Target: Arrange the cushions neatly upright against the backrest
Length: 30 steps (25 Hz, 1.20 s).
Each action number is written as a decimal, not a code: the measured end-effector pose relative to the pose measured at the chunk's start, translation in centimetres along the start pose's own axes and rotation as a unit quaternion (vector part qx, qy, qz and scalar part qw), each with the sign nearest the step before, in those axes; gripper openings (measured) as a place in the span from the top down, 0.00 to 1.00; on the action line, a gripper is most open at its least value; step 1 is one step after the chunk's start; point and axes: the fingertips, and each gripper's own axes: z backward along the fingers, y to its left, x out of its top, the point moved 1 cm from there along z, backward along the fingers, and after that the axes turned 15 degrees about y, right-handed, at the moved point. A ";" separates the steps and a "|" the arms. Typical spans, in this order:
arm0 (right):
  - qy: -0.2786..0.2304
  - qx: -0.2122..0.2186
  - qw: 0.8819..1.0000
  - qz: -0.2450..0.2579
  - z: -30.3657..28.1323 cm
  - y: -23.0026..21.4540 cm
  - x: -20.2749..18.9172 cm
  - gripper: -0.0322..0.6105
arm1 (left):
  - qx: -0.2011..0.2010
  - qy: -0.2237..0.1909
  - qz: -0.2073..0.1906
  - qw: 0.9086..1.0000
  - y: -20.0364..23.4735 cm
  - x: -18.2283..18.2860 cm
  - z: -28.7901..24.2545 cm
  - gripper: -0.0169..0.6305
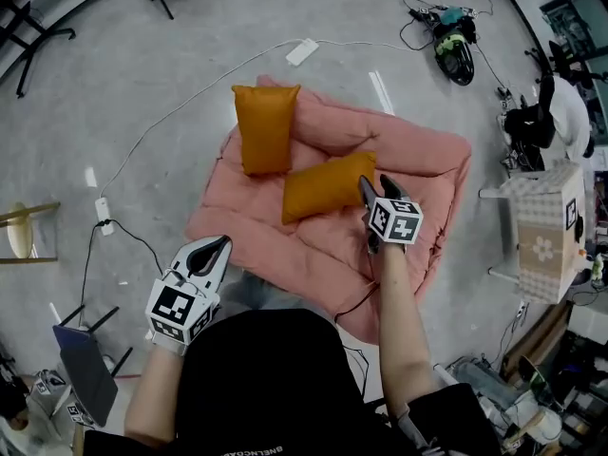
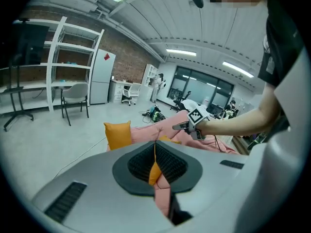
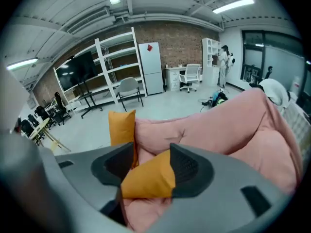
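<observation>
Your pink floor sofa (image 1: pixel 418 226) is about half arranged. Along its far edge runs the puffy backrest (image 1: pixel 399 131), and the first orange cushion (image 1: pixel 264 128) already stands upright at the sofa's far left corner, apparently leaning on the backrest's end. The second orange cushion (image 1: pixel 328 185) is what remains: it lies flat and slanted on the middle of the seat, short of the backrest. Your right gripper (image 1: pixel 378 190) is at that cushion's right end with its jaws roughly half apart and the cushion's corner between them, not yet clamped as far as I can judge. Your left gripper (image 1: pixel 218 246) hangs by the sofa's near left edge, jaws closed together and holding nothing.
</observation>
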 end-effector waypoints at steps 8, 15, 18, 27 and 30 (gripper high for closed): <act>0.108 0.003 0.994 -0.009 -8.9 -3.9 -2.5 0.51 | 0.030 0.039 0.046 0.998 0.8 -2.4 -1.8 0.95; 0.177 -0.001 0.984 -0.026 -13.4 -5.7 -5.4 0.46 | 0.049 0.059 0.062 0.995 0.6 -3.3 -2.9 0.95; 0.176 -0.003 0.984 -0.037 -14.1 -6.3 -5.7 0.46 | 0.047 0.068 0.064 0.995 0.2 -3.9 -3.3 0.95; 0.176 0.020 0.983 -0.050 -12.6 -4.9 -7.0 0.69 | 0.024 0.087 0.045 0.995 -0.6 -5.3 -4.7 0.95; 0.165 0.025 0.983 -0.073 -10.7 -3.7 -8.0 0.73 | -0.003 0.101 0.025 0.995 -0.8 -5.9 -6.2 0.85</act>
